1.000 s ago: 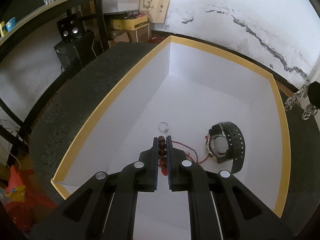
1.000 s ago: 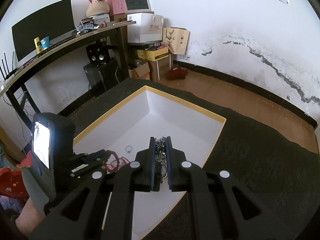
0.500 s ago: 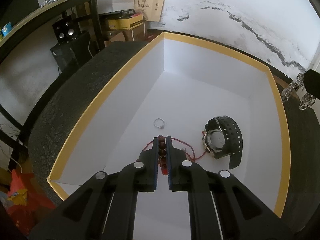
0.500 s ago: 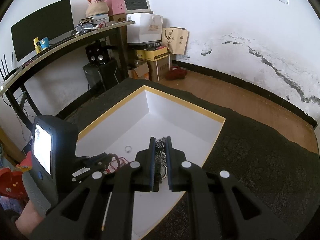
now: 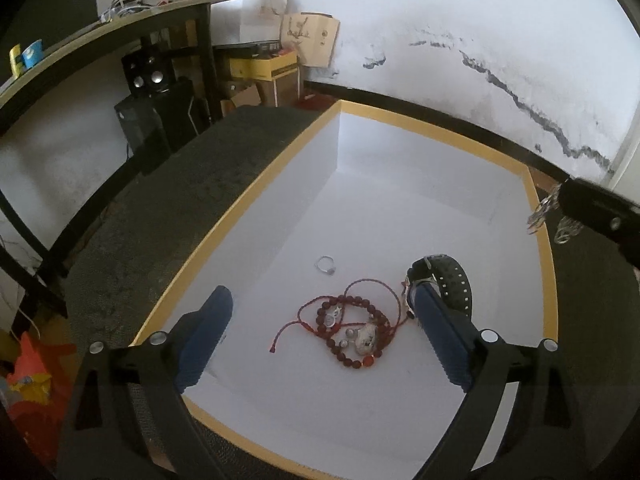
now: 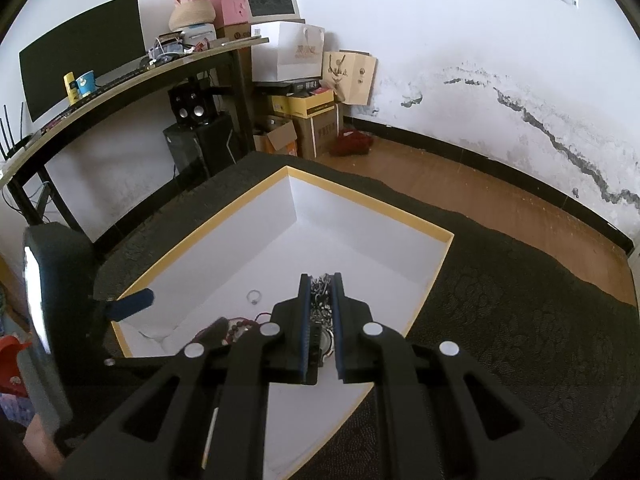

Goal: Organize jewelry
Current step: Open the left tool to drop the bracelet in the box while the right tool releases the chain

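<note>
A white box with a yellow rim (image 5: pixel 544 264) sits on a dark patterned table. Inside lie a red bead bracelet with red cord (image 5: pixel 352 332), a small silver ring (image 5: pixel 326 266) and a black watch (image 5: pixel 452 280). My left gripper (image 5: pixel 320 328) is open above the bracelet, which lies loose between the fingers. My right gripper (image 6: pixel 322 300) is shut on a silver chain (image 6: pixel 320 292) and holds it over the box's right side (image 6: pixel 436 280). The chain also shows in the left wrist view (image 5: pixel 544 212), hanging at the box's right rim. The ring shows in the right wrist view (image 6: pixel 254 296).
A dark desk (image 6: pixel 120 84) with a monitor and clutter stands at the left, with speakers and a computer tower (image 6: pixel 200 136) under it. Cardboard boxes and paper bags (image 6: pixel 312 108) line the cracked white wall. Wooden floor lies beyond the table.
My left gripper has opened and let go of the red bead bracelet, which now lies on the box floor. The right gripper still holds the chain in about the same place.
</note>
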`<control>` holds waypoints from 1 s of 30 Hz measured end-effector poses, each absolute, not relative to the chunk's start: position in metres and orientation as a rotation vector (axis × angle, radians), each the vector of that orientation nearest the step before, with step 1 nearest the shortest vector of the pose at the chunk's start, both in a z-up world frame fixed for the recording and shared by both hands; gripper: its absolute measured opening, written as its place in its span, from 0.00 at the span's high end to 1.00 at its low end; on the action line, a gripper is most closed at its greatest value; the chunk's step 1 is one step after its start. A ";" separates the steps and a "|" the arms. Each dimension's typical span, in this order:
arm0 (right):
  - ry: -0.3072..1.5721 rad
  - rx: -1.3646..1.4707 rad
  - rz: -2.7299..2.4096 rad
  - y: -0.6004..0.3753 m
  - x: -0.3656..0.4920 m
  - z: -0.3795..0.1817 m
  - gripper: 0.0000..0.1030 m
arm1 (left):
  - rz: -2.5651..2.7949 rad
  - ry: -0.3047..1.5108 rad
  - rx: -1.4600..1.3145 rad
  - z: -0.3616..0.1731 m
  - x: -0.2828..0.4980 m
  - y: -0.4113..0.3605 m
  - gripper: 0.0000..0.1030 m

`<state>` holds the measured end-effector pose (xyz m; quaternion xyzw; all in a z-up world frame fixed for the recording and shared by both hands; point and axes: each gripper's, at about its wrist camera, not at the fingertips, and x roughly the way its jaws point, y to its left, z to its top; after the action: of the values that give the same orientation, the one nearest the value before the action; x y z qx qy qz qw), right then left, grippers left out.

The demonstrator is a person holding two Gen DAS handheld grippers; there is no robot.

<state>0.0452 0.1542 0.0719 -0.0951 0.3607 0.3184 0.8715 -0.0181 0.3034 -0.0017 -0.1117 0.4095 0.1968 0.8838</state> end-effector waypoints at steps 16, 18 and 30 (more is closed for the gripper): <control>0.881 -0.317 0.645 0.183 0.068 0.012 0.90 | 0.507 0.783 -0.347 0.007 -0.042 0.344 0.12; 0.891 -0.320 0.647 0.185 0.069 0.009 0.90 | 0.515 0.782 -0.362 0.006 -0.042 0.349 0.12; 0.902 -0.296 0.665 0.184 0.076 0.004 0.77 | 0.541 0.707 -0.429 0.016 -0.051 0.357 0.12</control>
<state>0.0760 0.1838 0.0041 -0.1398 0.4261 0.3142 0.8367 -0.0507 0.3565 0.0161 -0.2057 0.3394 0.2599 0.8803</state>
